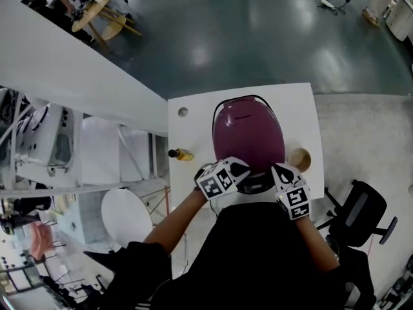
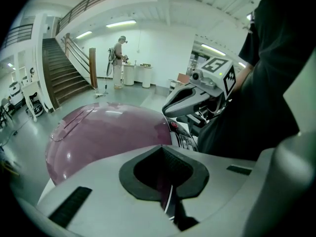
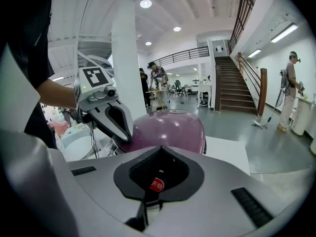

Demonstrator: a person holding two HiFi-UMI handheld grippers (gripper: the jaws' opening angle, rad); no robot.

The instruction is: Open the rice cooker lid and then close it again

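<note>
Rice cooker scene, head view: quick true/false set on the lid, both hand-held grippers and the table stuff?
1. The rice cooker has its lid down. True.
2. The left hand-held gripper has its jaws wide apart. False: they are shut.
3. The right hand-held gripper grips a bottle. False: it is shut with no bottle in it, at the cooker's front.
4. A small bottle sits on the white table, left of the cooker in the head view. True.
5. The cooker stands on the floor. False: it is on the white table.
</note>
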